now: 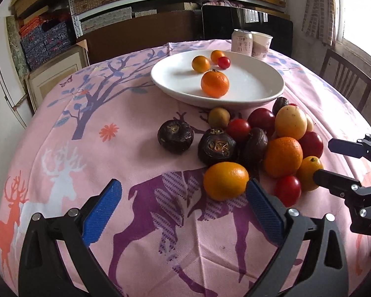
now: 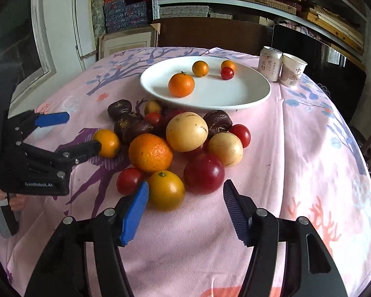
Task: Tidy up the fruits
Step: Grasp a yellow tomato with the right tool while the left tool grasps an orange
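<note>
A round table under a pink deer-print tablecloth (image 1: 61, 128) is filling both views. In the upper middle of each frame a white oval plate (image 2: 247, 94) is holding four fruits: a mandarin (image 2: 181, 84), two small orange kumquats (image 2: 200, 68) and one cherry tomato (image 2: 227, 73). Behind the plate, toward the upper right, a drink can (image 2: 270, 63) is standing just beside a paper cup (image 2: 292, 69).

Below the plate, a loose pile of fruit (image 2: 180, 143) is lying on the cloth: dark water chestnuts, red tomatoes, pale yellow round fruits, a large orange (image 2: 150, 152) and several kumquats.

The left gripper (image 1: 183, 206) is sitting at the bottom of its own view with its jaws standing wide and nothing between the blue pads; its right pad is lying just beside an orange kumquat (image 1: 225, 183) at the pile's near edge. The right gripper (image 2: 185, 210) is showing at the bottom centre of its view, jaws parted at a middling width, gripping nothing, with a yellow-orange kumquat (image 2: 166, 190) just beyond its left fingertip.
</note>
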`<state>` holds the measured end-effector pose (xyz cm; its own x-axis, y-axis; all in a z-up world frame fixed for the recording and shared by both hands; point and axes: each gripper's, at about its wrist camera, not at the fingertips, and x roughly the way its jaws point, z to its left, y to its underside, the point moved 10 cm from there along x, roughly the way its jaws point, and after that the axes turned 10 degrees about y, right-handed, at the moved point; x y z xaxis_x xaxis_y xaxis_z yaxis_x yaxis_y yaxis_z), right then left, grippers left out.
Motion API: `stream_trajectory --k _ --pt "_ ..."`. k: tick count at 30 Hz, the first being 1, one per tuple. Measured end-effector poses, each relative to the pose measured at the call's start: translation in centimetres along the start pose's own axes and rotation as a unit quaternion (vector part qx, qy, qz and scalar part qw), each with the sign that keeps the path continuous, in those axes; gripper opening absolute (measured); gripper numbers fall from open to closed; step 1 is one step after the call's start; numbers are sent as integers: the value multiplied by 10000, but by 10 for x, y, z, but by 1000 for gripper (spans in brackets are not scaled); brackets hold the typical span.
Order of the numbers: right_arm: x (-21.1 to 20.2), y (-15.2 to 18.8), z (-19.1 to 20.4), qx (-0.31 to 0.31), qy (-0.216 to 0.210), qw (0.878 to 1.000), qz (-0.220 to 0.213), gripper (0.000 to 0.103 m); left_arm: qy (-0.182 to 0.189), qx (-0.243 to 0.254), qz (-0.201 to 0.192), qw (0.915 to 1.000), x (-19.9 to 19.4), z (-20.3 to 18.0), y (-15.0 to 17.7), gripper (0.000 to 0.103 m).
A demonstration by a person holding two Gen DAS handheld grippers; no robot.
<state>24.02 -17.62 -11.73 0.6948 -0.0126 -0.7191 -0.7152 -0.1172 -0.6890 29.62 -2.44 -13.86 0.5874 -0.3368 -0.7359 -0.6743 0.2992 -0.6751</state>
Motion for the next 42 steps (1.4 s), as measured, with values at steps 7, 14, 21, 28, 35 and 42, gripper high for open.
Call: stream_trajectory --k 7,14,21,28,35,42 --pt "1 6 21 -127 -300 9994 85 43 -31 66 8 10000 11 -8 3 99" --pt "17 14 22 318 -667 9960 503 40 183 -12 547 9983 35 -17 11 99" --pt "20 10 12 875 -1010 9899 477 37 379 -133 438 9982 33 -24 11 75" --pt "14 11 17 555 -862 9941 352 37 262 381 239 9986 25 -45 7 40" --pt "-6 3 17 383 -763 9963 -133 37 44 835 165 9964 20 -59 5 40" --pt "-24 -8 9 218 -345 9960 -790 37 -502 1142 -182 9920 3 -63 3 40"
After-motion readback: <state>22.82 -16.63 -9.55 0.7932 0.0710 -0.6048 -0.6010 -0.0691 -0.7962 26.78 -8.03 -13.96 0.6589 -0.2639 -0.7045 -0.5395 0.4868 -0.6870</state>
